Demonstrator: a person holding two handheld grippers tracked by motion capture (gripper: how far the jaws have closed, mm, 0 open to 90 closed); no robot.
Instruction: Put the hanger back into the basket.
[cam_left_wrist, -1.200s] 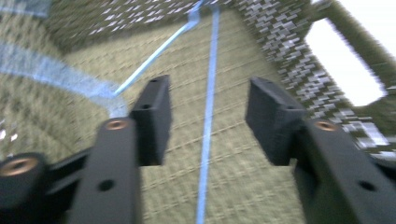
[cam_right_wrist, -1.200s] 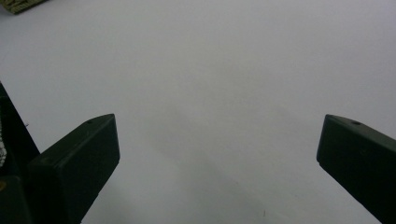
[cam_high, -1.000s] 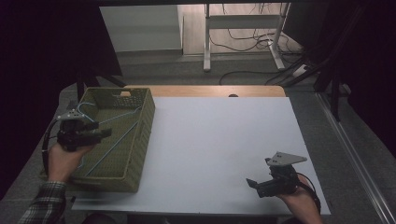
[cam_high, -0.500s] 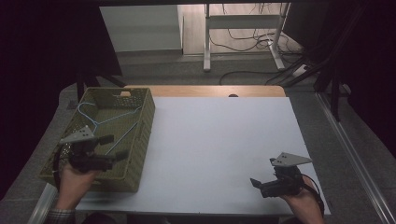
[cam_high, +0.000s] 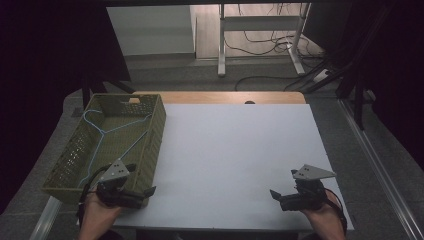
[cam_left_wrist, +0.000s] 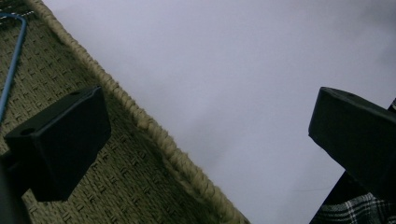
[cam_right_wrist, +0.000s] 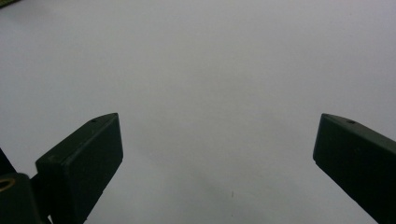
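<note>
Woven basket (cam_high: 150, 145) holding blue hanger (cam_high: 102, 132) partly hidden by left gripper (cam_high: 142, 196), both grippers wide open, empty.

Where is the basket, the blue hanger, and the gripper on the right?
basket (cam_high: 156, 131): high view, its right wall.
blue hanger (cam_high: 101, 135): high view, where its wires meet.
right gripper (cam_high: 274, 195): high view, between its jaw tips.

White table (cam_high: 235, 150), green woven basket (cam_high: 152, 135) at its left edge

high view: above near edge, facing forward-down over white surface (cam_high: 235, 150) | left gripper view: close, sharing woven basket (cam_left_wrist: 116, 177) rim | right gripper view: close, low over bare surface
</note>
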